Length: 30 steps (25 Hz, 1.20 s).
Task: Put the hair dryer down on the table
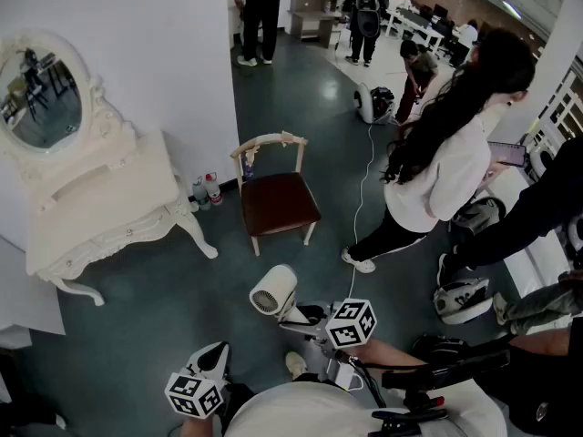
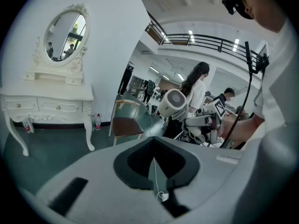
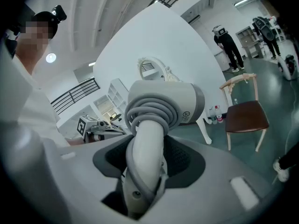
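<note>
A white hair dryer (image 1: 273, 291) with its grey cord wound round the handle is held up in the air by my right gripper (image 1: 308, 318). In the right gripper view the jaws press on the dryer's handle (image 3: 147, 148), barrel on top. The white dressing table (image 1: 100, 198) with an oval mirror stands against the wall at the left, well away from the dryer. My left gripper (image 1: 217, 358) hangs low at the bottom left, its jaws together with nothing between them (image 2: 154, 160). It looks toward the dryer (image 2: 174, 104) and the table (image 2: 46, 97).
A wooden chair (image 1: 278, 198) with a brown seat stands right of the table, bottles (image 1: 208, 189) by the wall between them. A person in a white top (image 1: 446, 171) stands at the right, a white cable (image 1: 364, 180) runs over the floor, and more people are behind.
</note>
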Each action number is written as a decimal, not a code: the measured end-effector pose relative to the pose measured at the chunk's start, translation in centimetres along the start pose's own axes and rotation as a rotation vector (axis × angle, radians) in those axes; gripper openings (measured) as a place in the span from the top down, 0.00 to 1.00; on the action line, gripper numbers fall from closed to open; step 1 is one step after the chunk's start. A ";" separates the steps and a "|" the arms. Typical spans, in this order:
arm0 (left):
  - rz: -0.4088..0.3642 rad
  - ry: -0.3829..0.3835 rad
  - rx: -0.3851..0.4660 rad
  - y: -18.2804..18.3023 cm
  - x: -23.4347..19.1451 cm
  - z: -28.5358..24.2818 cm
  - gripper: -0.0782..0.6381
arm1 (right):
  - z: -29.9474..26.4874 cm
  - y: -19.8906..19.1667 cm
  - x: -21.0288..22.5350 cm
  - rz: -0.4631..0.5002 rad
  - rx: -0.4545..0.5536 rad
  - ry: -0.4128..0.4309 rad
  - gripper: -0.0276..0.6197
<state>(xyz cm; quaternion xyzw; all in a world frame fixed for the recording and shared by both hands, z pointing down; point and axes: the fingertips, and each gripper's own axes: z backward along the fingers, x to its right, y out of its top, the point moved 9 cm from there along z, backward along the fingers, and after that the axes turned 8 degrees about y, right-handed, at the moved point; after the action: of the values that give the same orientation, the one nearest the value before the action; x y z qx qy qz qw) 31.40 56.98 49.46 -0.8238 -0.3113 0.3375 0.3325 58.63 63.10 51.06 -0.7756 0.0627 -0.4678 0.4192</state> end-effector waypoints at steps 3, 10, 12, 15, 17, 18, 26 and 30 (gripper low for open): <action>-0.024 -0.044 -0.025 0.2 3.0 -1.9 0.90 | 2.9 -0.7 1.0 -0.021 0.002 -0.040 0.64; -0.051 0.047 -0.004 0.7 4.4 -0.3 0.90 | 3.5 -1.7 0.8 -0.003 -0.006 0.009 0.64; -0.020 0.089 0.025 0.5 4.3 0.6 0.90 | 2.9 -1.4 0.6 0.018 -0.034 0.039 0.64; 0.047 0.135 0.054 -0.6 4.5 2.0 0.90 | 1.8 -1.1 0.5 0.038 -0.094 0.100 0.64; 0.066 0.155 0.061 -1.1 4.3 2.8 0.90 | 0.7 -1.0 0.7 0.038 -0.120 0.124 0.65; 0.072 0.164 0.064 -1.2 4.0 3.2 0.90 | -0.1 -0.9 0.8 0.035 -0.128 0.131 0.65; 0.136 0.203 0.083 -3.1 -0.6 5.8 0.90 | -6.9 -0.3 0.0 0.102 -0.227 0.145 0.65; 0.123 0.210 0.149 -1.4 -5.4 7.9 0.90 | -11.7 1.7 -0.9 0.130 -0.237 0.121 0.65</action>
<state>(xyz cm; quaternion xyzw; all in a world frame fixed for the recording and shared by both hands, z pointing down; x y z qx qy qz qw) 21.86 56.54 48.06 -0.8451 -0.1978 0.2912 0.4023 49.52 55.47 51.76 -0.7844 0.1925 -0.4747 0.3498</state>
